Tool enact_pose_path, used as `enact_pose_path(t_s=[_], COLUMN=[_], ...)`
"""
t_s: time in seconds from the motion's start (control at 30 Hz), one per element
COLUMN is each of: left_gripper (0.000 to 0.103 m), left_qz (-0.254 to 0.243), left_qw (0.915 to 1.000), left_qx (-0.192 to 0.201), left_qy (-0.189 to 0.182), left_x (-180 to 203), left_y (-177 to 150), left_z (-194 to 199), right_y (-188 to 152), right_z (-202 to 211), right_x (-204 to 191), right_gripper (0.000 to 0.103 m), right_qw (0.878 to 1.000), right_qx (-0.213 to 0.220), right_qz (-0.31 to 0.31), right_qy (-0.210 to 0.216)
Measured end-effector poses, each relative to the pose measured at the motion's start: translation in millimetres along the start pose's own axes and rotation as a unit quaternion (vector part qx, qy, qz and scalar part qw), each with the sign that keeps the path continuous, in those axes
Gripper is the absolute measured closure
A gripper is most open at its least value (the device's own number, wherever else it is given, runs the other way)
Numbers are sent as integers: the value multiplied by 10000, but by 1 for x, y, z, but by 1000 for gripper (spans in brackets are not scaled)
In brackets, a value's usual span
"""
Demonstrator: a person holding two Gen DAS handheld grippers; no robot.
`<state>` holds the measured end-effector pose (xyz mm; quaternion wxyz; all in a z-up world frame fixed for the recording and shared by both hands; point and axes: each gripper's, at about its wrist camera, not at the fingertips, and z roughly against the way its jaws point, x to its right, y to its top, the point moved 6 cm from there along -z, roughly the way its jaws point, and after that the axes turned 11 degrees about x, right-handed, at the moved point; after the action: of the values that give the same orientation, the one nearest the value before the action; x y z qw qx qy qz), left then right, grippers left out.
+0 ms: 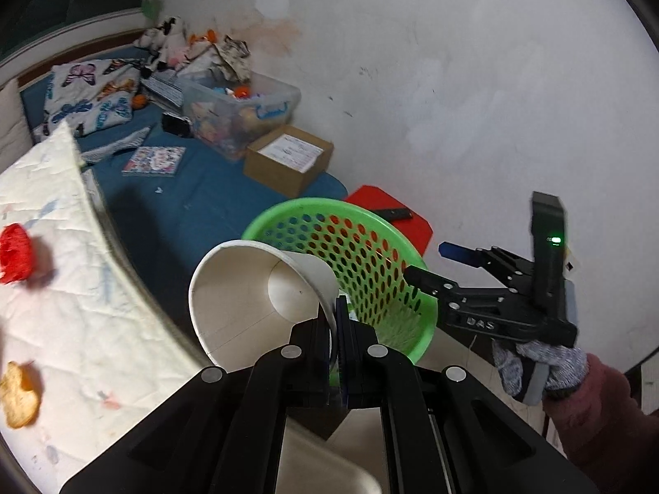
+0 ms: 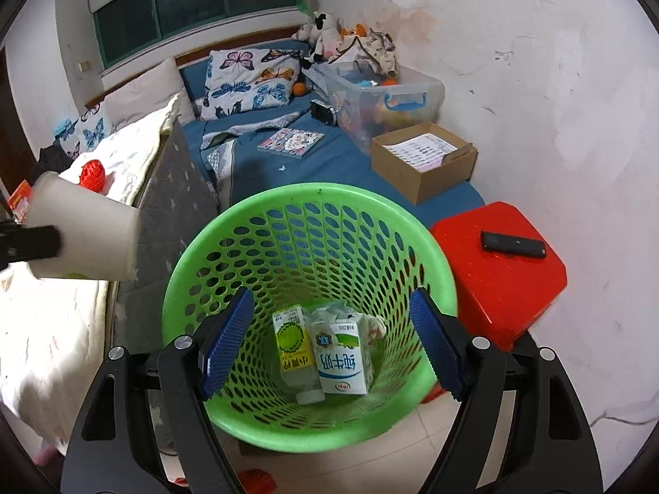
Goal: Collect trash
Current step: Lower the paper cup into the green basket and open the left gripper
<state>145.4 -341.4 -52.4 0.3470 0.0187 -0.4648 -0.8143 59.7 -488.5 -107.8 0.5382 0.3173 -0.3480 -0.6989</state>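
Blue-padded fingers of the right gripper (image 2: 331,339) stand nearest in the right wrist view, spread wide with nothing between them, poised over the mouth of one green perforated basket (image 2: 230,243).

Basket contents, counted: two cartons lying side by side on the bottom.
- One yellow-green carton (image 2: 293,339), Chinese print, not fully legible.
- One white-and-green milk carton (image 2: 342,356), lettered 纯牛奶, with a small red brand mark on its near end, too small to read.
- Crumpled pale scraps behind them, number unclear.

One white paper cup (image 1: 251,292), tilted on its side with its mouth toward the left wrist camera, is clamped at the rim by the left gripper (image 1: 335,329), one finger inside the wall and one outside. It hangs just left of the basket rim, above the bed edge, not yet in the basket. In the right wrist view the same cup (image 2: 88,234) shows at the left.

Other gripper body seen from the left wrist reads "DAS"; one green light glows on its upright.

On the white quilt (image 1: 74,288), left: one red crumpled wrapper (image 1: 15,253), one orange-brown scrap (image 1: 18,397).

Right of the basket: one red stool (image 2: 500,276) bearing one black remote (image 2: 513,245).

Far: one brown cardboard box (image 2: 424,160) with printed sheets, one clear storage bin (image 2: 383,99).
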Motion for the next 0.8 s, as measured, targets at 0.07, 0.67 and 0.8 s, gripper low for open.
enact_pose_path(t_s=[0.07,0.67,0.8], left_gripper=[100,78,78], left_qz=[-46,120,134], left_qw=[9999,9979,9986], left_qx=[-99,-596,-495], left_qy=[-24,-208,-145], left_x=[6,16,11], left_y=[-1,-22,-22], left_z=[-11,-52,-41], right_y=[-1,-14,-13], right_z=[5,18,20], right_x=[3,14,8], right_gripper=[25,25,25], right_qw=[10000,9995,9996], right_qx=[35,41,45], right_qz=[-61,-299,-273], right_qy=[5,40,89])
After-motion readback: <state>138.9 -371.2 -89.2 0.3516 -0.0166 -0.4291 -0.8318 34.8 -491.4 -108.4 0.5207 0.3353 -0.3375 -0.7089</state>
